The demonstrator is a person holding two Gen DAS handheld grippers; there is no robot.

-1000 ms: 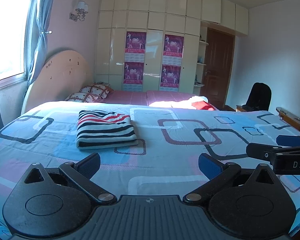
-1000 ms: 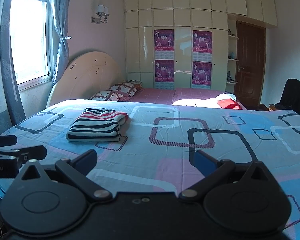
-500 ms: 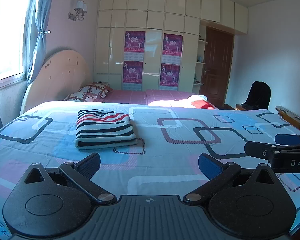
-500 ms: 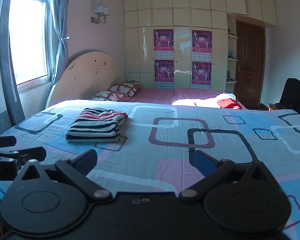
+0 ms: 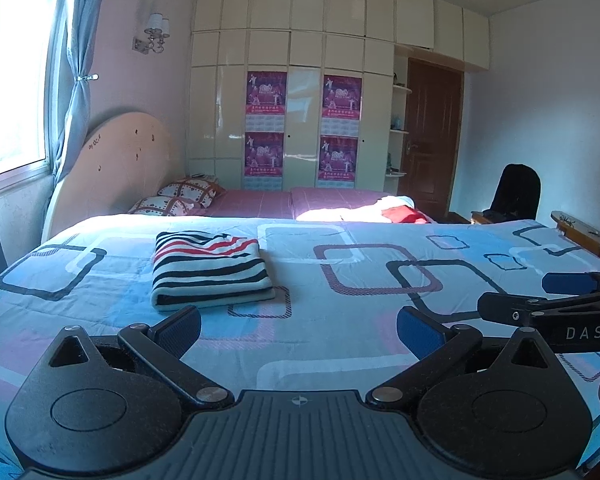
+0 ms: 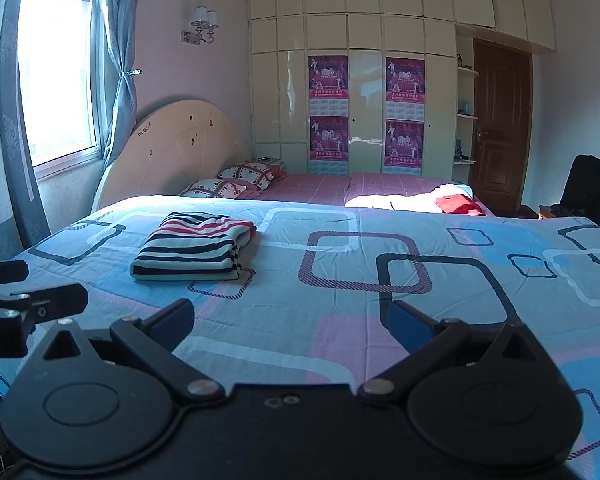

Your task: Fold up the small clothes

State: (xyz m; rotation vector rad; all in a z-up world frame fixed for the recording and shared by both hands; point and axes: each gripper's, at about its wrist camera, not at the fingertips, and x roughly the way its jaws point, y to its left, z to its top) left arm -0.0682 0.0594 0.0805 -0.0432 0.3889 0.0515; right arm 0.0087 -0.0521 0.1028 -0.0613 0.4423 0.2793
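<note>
While both tools hover above the near edge of the bed, the scene reads as follows.

Garment: the striped garment (image 5: pixel 210 266) lies folded into a compact rectangle on the patterned bedspread (image 5: pixel 364 320), left of centre and well ahead of both tools; nothing touches it.
Fold condition: edges look stacked and roughly square, with one thicker rounded end toward the right in the right wrist view (image 6: pixel 192 248); judged as a finished fold.
Left gripper: the left gripper (image 5: pixel 298 328) has its jaws spread wide, blue pads facing inward, nothing between them. It hangs clear of the cloth, which suits a released item.
Right gripper: the right gripper (image 6: pixel 290 322) is likewise spread wide and empty, level with its partner, just beside it on the right.
Cross-view check: each tool shows at the edge of the other's camera, the right one (image 5: pixel 548 308) and the left one (image 6: pixel 32 300), confirming they sit side by side.
Placement rationale: the garment rests on a flat, open part of the bedspread, likely chosen so that folds stay flat and both tools can reach in.
Other cloth: a red and white pile (image 6: pixel 452 200) lies on the far bed in sunlight, well apart; possibly further work, but too distant to tell.
Task stage: this item appears complete.
</note>
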